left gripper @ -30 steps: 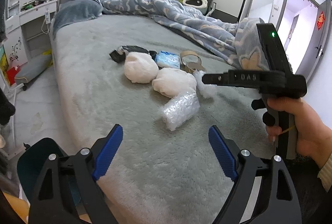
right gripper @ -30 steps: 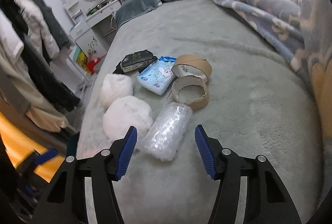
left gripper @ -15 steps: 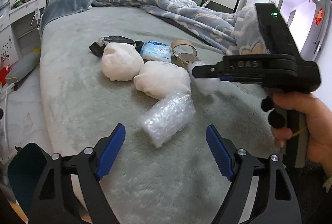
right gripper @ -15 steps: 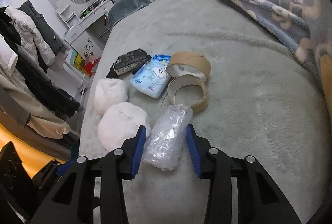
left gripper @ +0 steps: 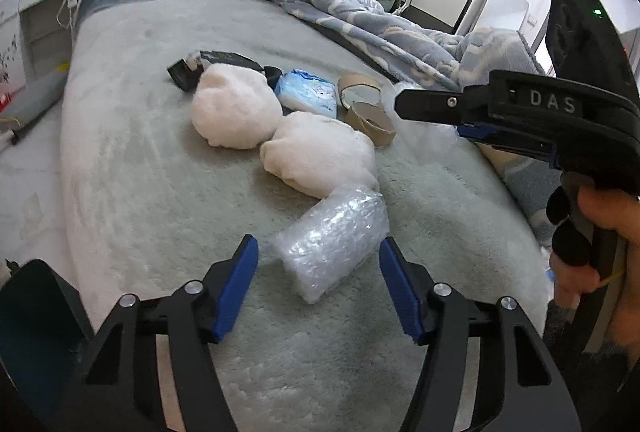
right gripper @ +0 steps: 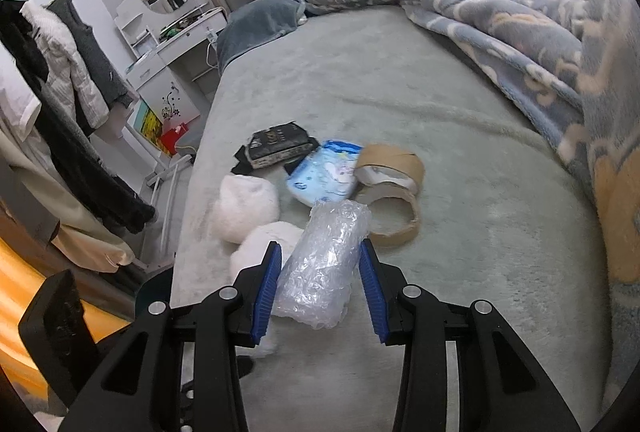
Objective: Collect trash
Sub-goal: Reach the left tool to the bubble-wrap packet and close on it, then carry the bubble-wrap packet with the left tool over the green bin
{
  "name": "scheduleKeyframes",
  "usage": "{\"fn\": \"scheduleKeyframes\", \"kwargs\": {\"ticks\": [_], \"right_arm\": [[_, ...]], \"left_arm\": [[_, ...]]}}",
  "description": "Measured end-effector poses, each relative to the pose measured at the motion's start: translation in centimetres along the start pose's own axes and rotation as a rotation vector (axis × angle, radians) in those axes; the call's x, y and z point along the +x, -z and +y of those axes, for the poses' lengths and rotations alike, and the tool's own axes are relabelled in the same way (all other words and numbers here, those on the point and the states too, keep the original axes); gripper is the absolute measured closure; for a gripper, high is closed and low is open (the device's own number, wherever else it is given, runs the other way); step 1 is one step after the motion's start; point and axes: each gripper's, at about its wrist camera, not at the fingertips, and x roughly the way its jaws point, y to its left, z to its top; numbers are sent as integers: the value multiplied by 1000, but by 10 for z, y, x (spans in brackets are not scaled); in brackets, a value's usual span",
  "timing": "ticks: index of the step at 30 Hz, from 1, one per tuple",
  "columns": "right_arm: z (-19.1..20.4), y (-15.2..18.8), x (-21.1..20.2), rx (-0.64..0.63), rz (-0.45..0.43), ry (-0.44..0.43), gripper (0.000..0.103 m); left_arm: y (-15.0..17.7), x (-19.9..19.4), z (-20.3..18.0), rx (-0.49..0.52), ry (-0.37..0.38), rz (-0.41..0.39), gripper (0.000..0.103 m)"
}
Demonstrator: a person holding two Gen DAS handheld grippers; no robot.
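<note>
The right gripper (right gripper: 318,288) pinches a bubble wrap bundle (right gripper: 324,264) between its blue pads, holding it above the bed (right gripper: 460,136) on the far side of the nearer white fluffy ball (left gripper: 316,152). The left gripper (left gripper: 320,288) is partly spread, and its jaws have just been closing. A second bubble wrap roll (left gripper: 332,236) lies on the bed between them, untouched by the pads and just in front of that ball.
</note>
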Motion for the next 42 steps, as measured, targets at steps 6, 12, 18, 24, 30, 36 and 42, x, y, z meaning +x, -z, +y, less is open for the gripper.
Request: {"fn": "scheduleKeyframes", "kwargs": {"ticks": [6, 12, 18, 24, 30, 36, 42], "right_arm": [[10, -3, -3, -29, -10, 24, 62], [20, -4, -9, -52, -22, 34, 62], [38, -5, -11, -76, -29, 17, 62], [65, 1, -7, -103, -25, -14, 62], [96, 13, 5, -126, -10, -45, 62], [131, 21, 15, -175, 3, -73, 62], [163, 26, 31, -218, 37, -114, 62]], "left_arm": [[-3, 2, -1, 18, 74, 9, 55], [-5, -8, -6, 41, 59, -7, 59], [-10, -33, 9, 12, 17, -54, 59], [-5, -60, 37, -35, -60, -87, 59], [6, -90, 72, -106, -133, -114, 58], [20, -116, 106, -156, -235, -120, 58], [36, -134, 144, -233, -309, -99, 58]]}}
